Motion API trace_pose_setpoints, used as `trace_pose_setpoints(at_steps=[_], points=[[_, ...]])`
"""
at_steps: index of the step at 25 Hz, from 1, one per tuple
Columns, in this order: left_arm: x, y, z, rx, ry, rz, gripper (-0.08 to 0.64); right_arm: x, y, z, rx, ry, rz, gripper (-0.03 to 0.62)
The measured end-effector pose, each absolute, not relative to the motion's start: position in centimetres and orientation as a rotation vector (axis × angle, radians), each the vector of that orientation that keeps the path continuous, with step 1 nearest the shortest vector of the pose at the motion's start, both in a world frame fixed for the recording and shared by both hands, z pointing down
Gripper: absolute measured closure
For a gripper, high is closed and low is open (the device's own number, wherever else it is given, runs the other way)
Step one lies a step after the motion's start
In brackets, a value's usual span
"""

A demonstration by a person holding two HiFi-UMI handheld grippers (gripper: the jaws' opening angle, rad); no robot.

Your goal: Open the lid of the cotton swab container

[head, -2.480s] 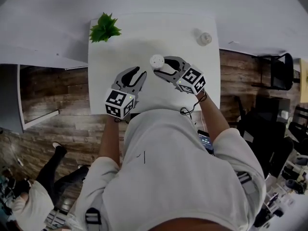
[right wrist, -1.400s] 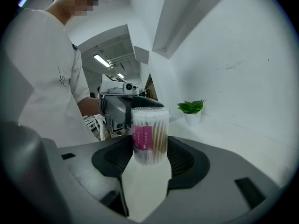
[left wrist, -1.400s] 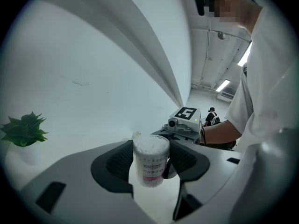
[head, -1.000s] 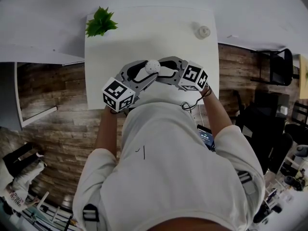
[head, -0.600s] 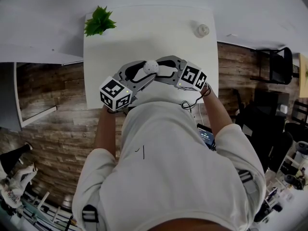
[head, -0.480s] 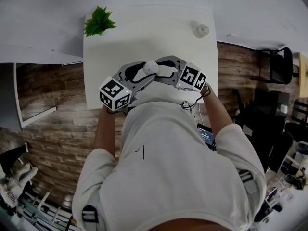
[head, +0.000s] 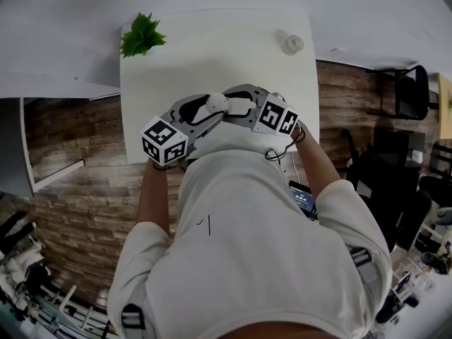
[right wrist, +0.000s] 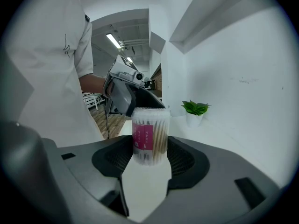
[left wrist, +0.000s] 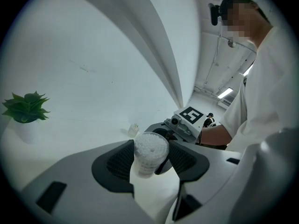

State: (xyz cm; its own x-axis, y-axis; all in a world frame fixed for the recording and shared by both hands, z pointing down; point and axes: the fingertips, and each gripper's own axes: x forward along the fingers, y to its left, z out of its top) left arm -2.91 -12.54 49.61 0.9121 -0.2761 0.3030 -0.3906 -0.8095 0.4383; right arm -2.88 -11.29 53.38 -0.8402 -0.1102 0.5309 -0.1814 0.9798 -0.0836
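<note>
— Clear plastic with a pink label: where does the container [right wrist: 150, 136] sit?

— Squarely between the jaws of the right gripper [right wrist: 149, 149]. It stands upright there, and both pads press on the lower half of its sides.

— And the left gripper [left wrist: 150, 157]?

— It is clamped on the same container from the opposite side. Its jaws close around the top end, where the lid [left wrist: 150, 145] is. The cotton tips face straight back along those jaws.

— So the lid is on?

— As far as I can judge, yes. To do this well, keep the right grip firm and steady on the body. Let the left one draw straight away along the container's length, perhaps with a small twist. Squeeze gently, since thin plastic may flex and pinch the lid tighter. A jerk could scatter the swabs.
</note>
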Motion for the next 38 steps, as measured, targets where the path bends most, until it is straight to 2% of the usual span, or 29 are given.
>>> trace_pose_setpoints(at_steps=[4,18,27,38], points=[[-3.1,-12.6,49.7,2.552,-0.475,0.296,0.314,-3.0,-11.2,53.5,0.204,-2.577,0.189,0.365],[-1.6,-13.3,47.7,2.708,-0.528,0.236,0.307,-2.7,-10.5,52.9,0.048,-2.700,0.678,0.365],[-2.2,-13.3,48.1,2.610,-0.493,0.189,0.316,-3.0,-10.8,53.8,0.142,-2.643,0.372,0.367],[-1.9,-13.5,48.6,2.601,-0.556,0.255,0.308,-2.9,-11.4,54.4,0.277,-2.593,0.229,0.367]])
